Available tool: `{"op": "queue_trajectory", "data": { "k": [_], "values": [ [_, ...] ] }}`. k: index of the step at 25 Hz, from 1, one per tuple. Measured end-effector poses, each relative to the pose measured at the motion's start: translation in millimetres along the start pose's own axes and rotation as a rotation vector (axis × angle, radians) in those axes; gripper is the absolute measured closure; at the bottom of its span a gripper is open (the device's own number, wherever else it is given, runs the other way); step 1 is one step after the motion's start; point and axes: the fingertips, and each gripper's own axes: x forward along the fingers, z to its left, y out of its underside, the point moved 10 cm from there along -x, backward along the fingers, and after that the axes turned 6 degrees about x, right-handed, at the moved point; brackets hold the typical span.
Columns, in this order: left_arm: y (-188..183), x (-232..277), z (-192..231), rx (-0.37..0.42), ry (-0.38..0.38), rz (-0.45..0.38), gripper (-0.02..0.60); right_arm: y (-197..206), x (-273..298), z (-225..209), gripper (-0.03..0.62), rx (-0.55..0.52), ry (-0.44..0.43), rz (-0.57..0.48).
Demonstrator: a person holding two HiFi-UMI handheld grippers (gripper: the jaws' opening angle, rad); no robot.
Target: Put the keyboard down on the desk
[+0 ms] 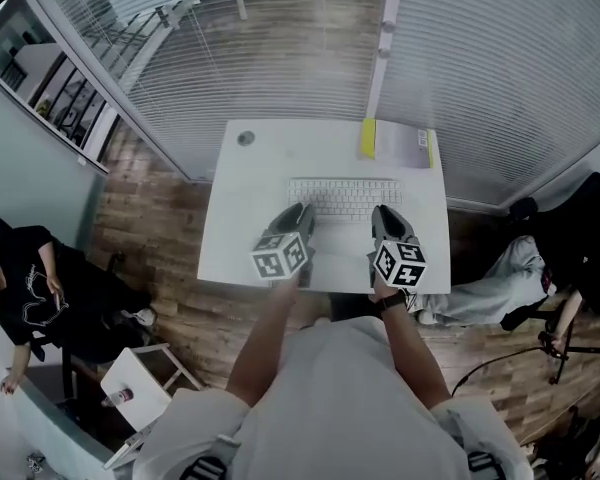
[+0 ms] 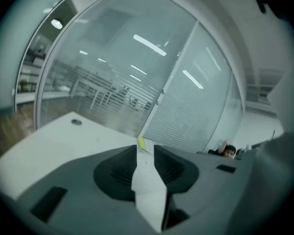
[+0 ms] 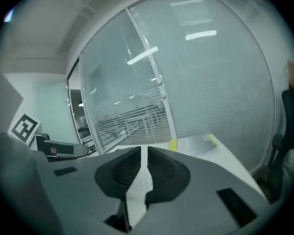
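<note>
My left gripper (image 1: 302, 212) stands parted, my right gripper (image 1: 382, 214) nearly together, both empty; my tips could nudge the slim white keyboard (image 1: 345, 193) askew.

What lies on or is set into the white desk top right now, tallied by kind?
keyboard: 1
booklet with yellow edge: 1
round cable port: 1
Total: 3
</note>
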Motion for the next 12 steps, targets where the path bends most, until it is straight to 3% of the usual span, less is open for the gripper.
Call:
{"op": "queue_trajectory", "data": {
  "k": [3,6,12],
  "values": [
    [-29,-11,-17,0.191,-0.035,-0.086,0.487,-36,-18,10,0.554,-0.119,0.019,-0.110],
    [-52,-20,-34,0.331,-0.070,-0.164,0.506,-65,-31,18,0.568,-0.185,0.032,-0.178],
    [-77,-33,-67,0.492,-0.094,-0.227,0.566,-92,-46,33,0.583,-0.226,0.020,-0.233]
  ]
}}
